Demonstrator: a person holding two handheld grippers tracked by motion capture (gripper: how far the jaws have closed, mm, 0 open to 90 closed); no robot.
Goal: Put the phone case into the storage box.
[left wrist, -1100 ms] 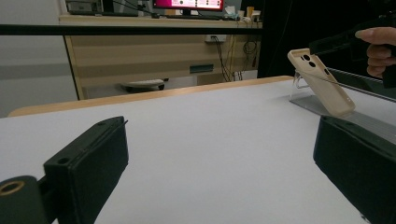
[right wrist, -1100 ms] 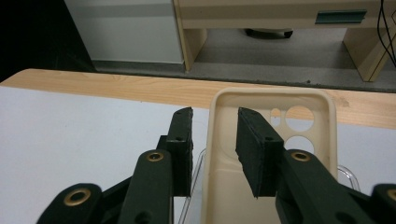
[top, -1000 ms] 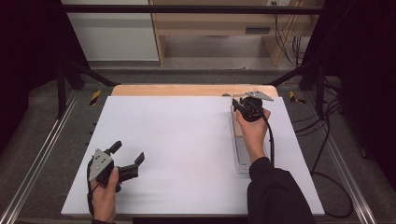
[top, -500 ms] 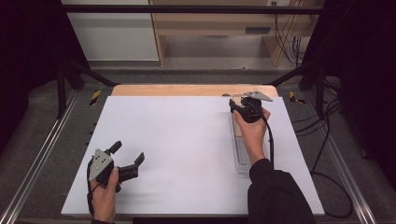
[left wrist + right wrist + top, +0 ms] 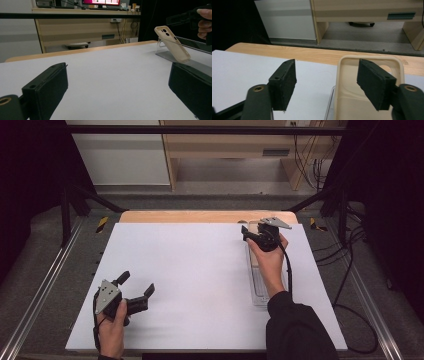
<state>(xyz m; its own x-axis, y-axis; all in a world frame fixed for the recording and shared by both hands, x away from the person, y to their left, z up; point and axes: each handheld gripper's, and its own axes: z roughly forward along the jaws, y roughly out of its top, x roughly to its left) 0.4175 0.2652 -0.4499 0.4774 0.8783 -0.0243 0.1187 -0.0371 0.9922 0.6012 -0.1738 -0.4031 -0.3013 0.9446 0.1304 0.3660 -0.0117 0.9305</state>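
Beige and matte, the phone case (image 5: 172,44) leans tilted on a clear acrylic stand (image 5: 260,285) near the far right part of the white surface (image 5: 200,280). Its back faces the left gripper view, where a raised camera block with two round lens holes sits in the upper corner; the corners are rounded and the edges look soft. In the right gripper view the case (image 5: 352,100) shows its hollow inner side, with a raised rim and a rounded camera cut-out near the top right corner.

At the case's top end, the right gripper (image 5: 252,234) has just been opening its jaws. They now stand apart, one jaw left of the case's rim and the other in front of its inner face, and the pads do not press on it.

Near the front left of the surface, well apart from the case, the left gripper (image 5: 136,286) rests with its jaws spread wide and nothing between them.
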